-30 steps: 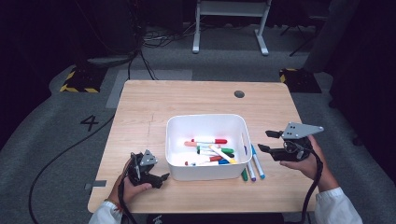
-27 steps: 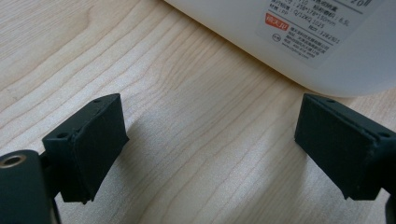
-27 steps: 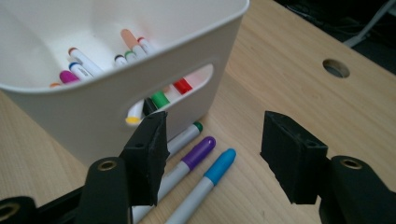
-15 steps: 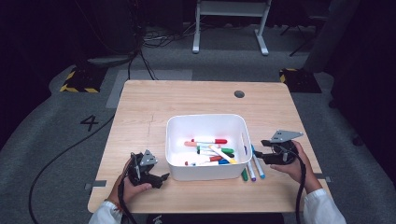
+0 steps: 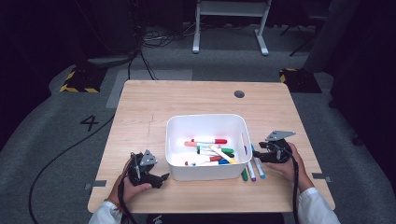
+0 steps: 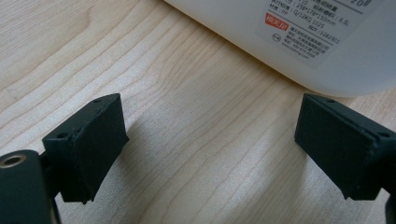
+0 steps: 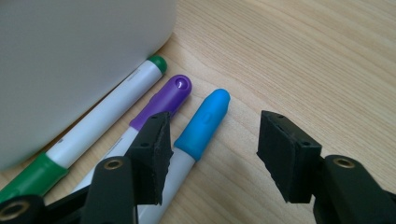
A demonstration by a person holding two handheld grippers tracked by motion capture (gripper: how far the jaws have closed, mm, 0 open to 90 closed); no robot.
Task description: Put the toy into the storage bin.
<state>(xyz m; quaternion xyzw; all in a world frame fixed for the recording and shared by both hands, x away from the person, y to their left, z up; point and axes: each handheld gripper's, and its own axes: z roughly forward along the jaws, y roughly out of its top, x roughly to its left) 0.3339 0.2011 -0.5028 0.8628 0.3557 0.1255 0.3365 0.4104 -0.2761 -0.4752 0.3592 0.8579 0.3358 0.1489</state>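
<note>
A white bin in the middle of the table holds several coloured markers. Three more lie on the wood by its right wall: a green one, a purple one and a blue one. My right gripper is low over them and open; in the right gripper view its jaws straddle the blue-capped marker, with the purple cap and the green marker to the left. My left gripper rests open at the bin's front left corner, nothing between its jaws.
The wooden table has a dark round grommet at the back right. Cables trail from both grippers off the front edge. A white-legged stand is on the floor beyond the table.
My right gripper has come down and slightly left, from above the table to the loose markers beside the bin. The left gripper has stayed put.
</note>
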